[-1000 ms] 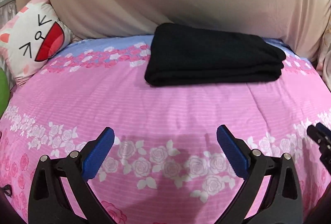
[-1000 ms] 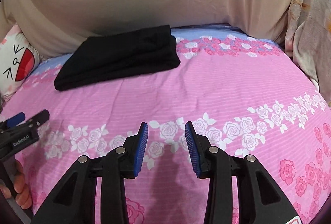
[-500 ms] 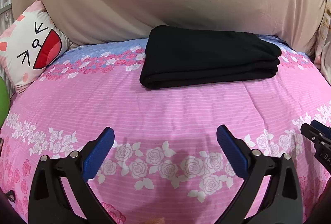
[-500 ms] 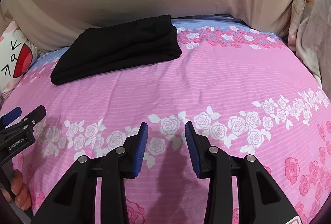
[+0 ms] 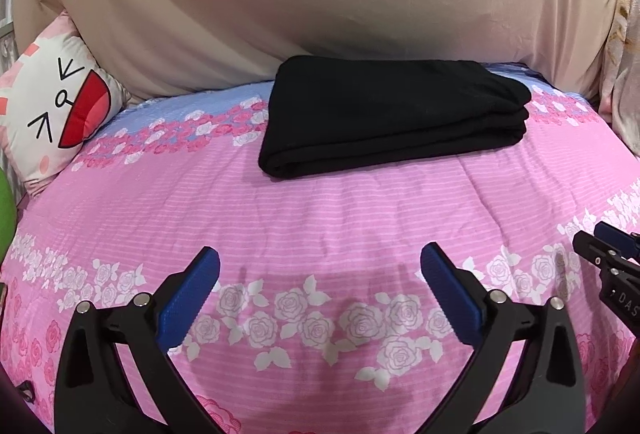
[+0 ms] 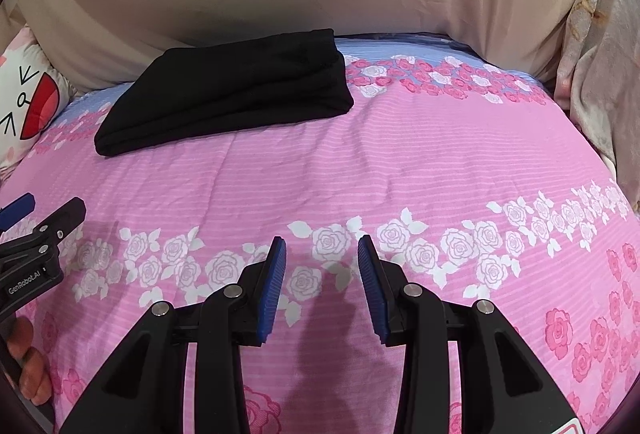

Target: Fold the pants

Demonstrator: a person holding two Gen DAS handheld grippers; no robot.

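The black pants point(image 5: 392, 113) lie folded in a neat rectangular stack at the far side of the pink floral bed cover point(image 5: 320, 218); they also show in the right wrist view point(image 6: 228, 97) at upper left. My left gripper point(image 5: 320, 266) is wide open and empty, hovering over the rose band well short of the pants. My right gripper point(image 6: 322, 254) is open with a narrower gap, empty, also over the rose band. Each gripper shows at the edge of the other's view: the right one point(image 5: 608, 258), the left one point(image 6: 40, 230).
A beige sheet point(image 5: 320, 1) hangs behind the bed. A white cat-face pillow point(image 5: 60, 105) leans at the far left. Pale floral fabric point(image 6: 600, 81) hangs at the right edge. A green object point(image 5: 6, 209) sits at the left edge.
Both grippers have drawn back and tilted a little, so the pants sit lower in both views. Jaw openings have not changed. The pants have not moved.
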